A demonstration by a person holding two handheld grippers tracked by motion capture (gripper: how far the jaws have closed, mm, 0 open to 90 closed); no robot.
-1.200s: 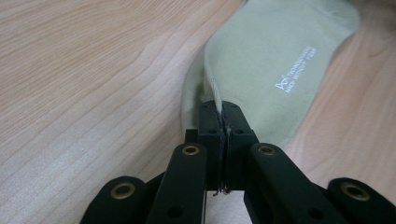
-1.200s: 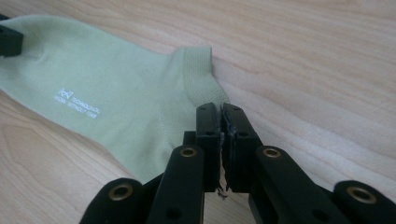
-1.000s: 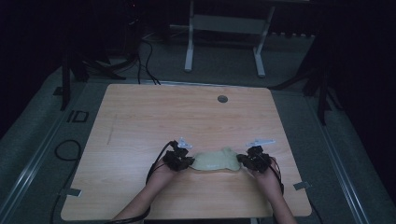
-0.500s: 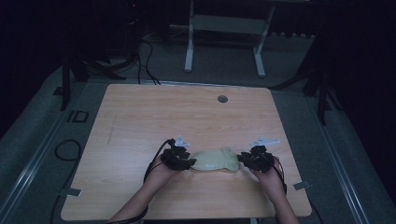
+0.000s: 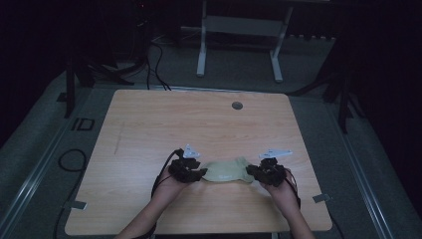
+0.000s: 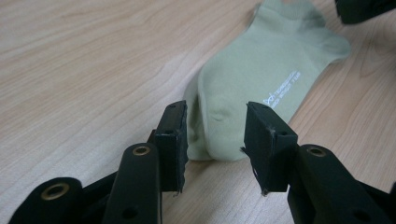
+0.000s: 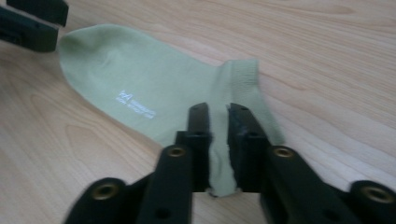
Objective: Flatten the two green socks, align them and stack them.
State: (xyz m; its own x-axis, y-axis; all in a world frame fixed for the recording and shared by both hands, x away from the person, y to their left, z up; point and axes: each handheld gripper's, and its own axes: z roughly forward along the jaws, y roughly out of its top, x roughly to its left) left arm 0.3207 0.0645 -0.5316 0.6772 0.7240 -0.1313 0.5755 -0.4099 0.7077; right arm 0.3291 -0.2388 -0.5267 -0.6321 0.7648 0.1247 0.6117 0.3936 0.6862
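1. We cannot read the small white print on the pale green sock (image 6: pixel 261 70); it is too fine and soft.
2. In the right gripper view, the sock's cuff edge lies hidden between the right gripper (image 7: pixel 218 154) jaws.
3. The left gripper (image 7: pixel 32 21) is cut off by that view's upper left corner.

Sock (image 6: pixel 261 79): pale green knit cloth, matt, soft, with a ribbed cuff and small white printed lettering. Table (image 5: pixel 149 124): light wood-grain top, smooth, slight sheen. Left gripper (image 6: pixel 215 140) and right gripper (image 7: pixel 218 140): black matt plastic jaws, pad edges rough and frayed, with brass-coloured metal eyelets at the pivots.
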